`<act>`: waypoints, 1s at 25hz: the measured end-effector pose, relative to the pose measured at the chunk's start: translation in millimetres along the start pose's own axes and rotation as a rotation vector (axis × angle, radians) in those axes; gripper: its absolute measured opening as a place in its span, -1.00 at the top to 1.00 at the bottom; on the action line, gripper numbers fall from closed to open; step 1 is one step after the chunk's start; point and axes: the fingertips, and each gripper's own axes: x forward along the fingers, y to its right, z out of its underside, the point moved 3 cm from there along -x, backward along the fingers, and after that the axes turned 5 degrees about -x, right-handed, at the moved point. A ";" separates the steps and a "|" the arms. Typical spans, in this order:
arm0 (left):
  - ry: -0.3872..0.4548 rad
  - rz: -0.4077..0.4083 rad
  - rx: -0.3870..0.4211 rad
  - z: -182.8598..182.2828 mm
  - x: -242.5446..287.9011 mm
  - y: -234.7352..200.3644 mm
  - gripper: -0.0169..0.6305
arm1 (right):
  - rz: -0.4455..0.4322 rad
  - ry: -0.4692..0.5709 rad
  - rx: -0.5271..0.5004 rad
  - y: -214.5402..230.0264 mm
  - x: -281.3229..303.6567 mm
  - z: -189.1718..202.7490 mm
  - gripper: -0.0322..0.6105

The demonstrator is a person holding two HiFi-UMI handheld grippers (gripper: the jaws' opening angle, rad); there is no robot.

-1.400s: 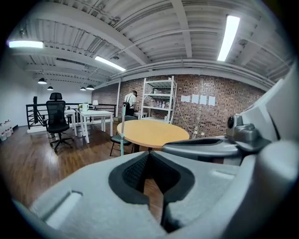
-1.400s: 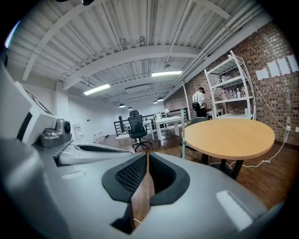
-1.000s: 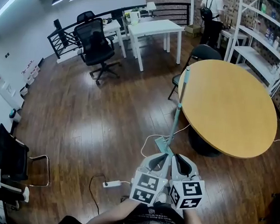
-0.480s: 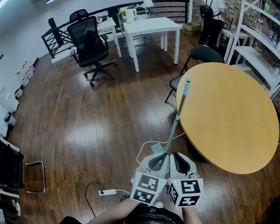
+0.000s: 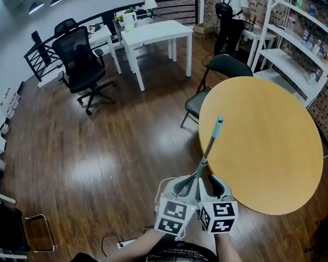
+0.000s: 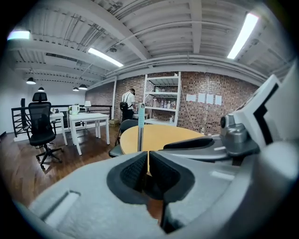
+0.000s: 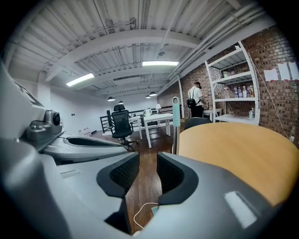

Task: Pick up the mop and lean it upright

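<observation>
The mop's grey handle with a teal grip [image 5: 210,145] stands nearly upright against the near edge of the round wooden table [image 5: 264,146]. Its lower end runs down behind my two grippers, and the mop head is hidden. My left gripper [image 5: 187,186] is just left of the handle. In the left gripper view its jaws [image 6: 148,170] are shut with nothing between them, and the handle [image 6: 140,126] rises beyond. My right gripper [image 5: 209,187] is just right of the handle. Its jaws [image 7: 147,175] are opening, with only floor between them, and the handle [image 7: 176,123] stands beyond the right jaw.
A black folding chair [image 5: 213,66] sits at the table's far side. Farther back are a white table [image 5: 156,35], a black office chair [image 5: 79,65], white shelves [image 5: 305,36] and a person [image 5: 230,20]. A power strip [image 5: 128,244] and a white cable [image 7: 142,212] lie on the wood floor.
The handle has gone from slanting to nearly upright against the table, and the teal mop head on the floor has dropped out of sight behind the grippers. Both grippers stay side by side.
</observation>
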 end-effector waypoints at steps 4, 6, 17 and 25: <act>-0.011 0.040 0.010 -12.6 22.5 -31.2 0.93 | 0.066 -0.013 0.014 19.2 42.7 -9.5 0.49; -0.017 0.059 0.014 -17.6 32.2 -42.2 0.93 | 0.095 -0.023 0.032 30.4 59.5 -10.4 0.45; -0.059 0.141 0.050 -25.0 61.2 -79.7 0.93 | 0.232 -0.081 0.110 79.4 125.2 -2.4 0.21; -0.090 0.144 0.060 -19.0 62.8 -94.0 0.93 | 0.256 -0.133 0.140 98.3 159.1 12.2 0.31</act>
